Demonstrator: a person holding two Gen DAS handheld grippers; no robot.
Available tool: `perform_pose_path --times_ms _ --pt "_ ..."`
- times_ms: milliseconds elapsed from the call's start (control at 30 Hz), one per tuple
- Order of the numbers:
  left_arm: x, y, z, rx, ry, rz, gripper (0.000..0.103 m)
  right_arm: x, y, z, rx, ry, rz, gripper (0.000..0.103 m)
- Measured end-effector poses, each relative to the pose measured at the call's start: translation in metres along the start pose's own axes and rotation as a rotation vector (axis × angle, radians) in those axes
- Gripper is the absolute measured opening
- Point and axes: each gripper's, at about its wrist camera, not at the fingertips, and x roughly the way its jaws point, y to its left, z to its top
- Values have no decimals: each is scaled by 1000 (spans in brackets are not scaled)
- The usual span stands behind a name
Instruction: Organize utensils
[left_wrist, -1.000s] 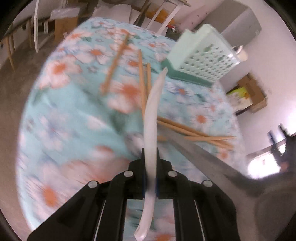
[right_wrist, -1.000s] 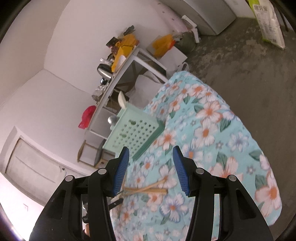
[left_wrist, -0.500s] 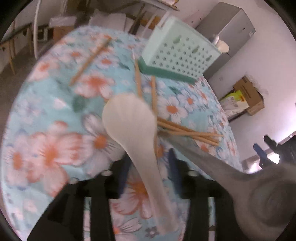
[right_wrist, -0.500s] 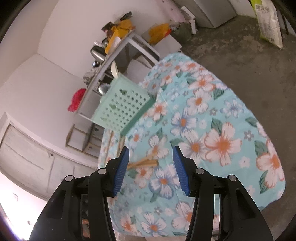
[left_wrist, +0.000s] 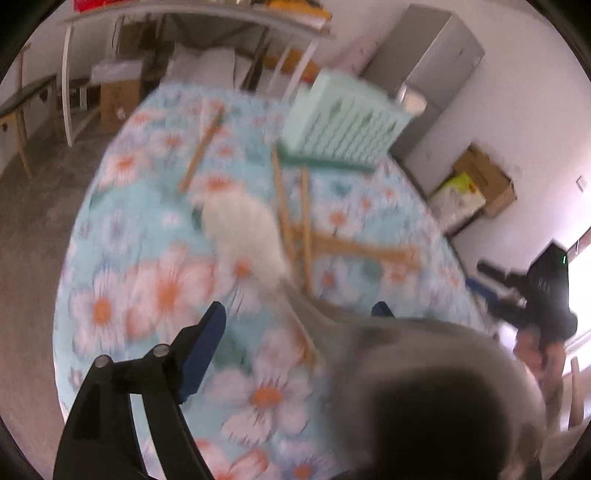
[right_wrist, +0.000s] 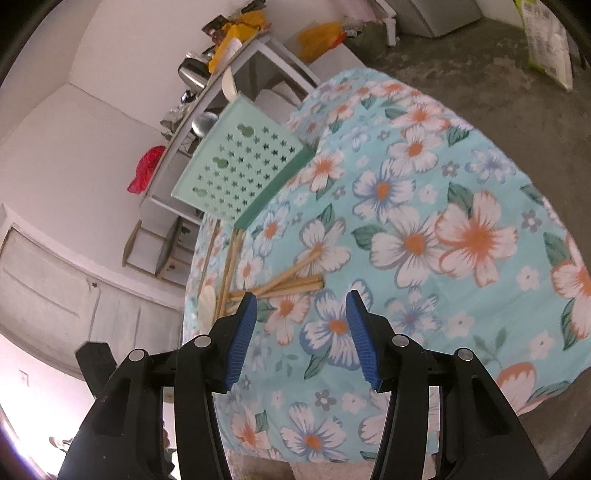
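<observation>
A white spoon (left_wrist: 240, 236) lies flat on the floral tablecloth (left_wrist: 147, 288), free of my left gripper (left_wrist: 299, 308), whose jaws are opening with nothing between them. Its right finger is mostly hidden behind a grey metal ladle (left_wrist: 424, 387) close to the camera. Several wooden chopsticks (left_wrist: 295, 236) lie crossed just beyond the spoon, below the green perforated basket (left_wrist: 343, 125). My right gripper (right_wrist: 301, 321) hangs open and holds nothing, above the cloth near the chopsticks (right_wrist: 291, 282). The basket (right_wrist: 240, 170) stands behind them, and the white spoon (right_wrist: 207, 301) shows at the left.
A white spoon handle (right_wrist: 229, 83) and a metal spoon (right_wrist: 205, 123) stick up from the basket. The other hand-held gripper (left_wrist: 528, 295) shows at the right of the left wrist view. A white shelf rack (right_wrist: 258, 48) and cardboard boxes (left_wrist: 484, 177) surround the table.
My left gripper opened and let go of the white spoon, which now lies on the cloth, and it drew back. My right gripper sank toward the table, closer to the chopsticks.
</observation>
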Motion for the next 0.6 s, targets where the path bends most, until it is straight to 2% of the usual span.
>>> perform_pose_path --times_ms 67,100,267,333,400,433,533,600 --pt "8 21 -12 -81 49 17 78 5 2 -3 0 16 -1 49" --pt "6 31 -17 -131 44 -12 78 7 3 -4 -2 23 -1 49" --pt "-15 61 -27 -311 -78 -165 79 14 11 -8 -15 47 -1 49" --pt "-21 72 -31 -389 -108 -261 79 17 15 -8 -20 55 0 49" --pt "-28 76 -32 -440 -147 -406 79 20 18 -9 -27 63 2 49" --pt "-29 75 -31 -449 -152 -435 79 21 20 -9 -29 65 3 49" --pt "-22 69 -28 -498 -108 -522 79 24 23 -10 -29 73 9 49" --pt "-13 65 -27 -514 -62 -527 79 25 26 -11 -32 71 11 49"
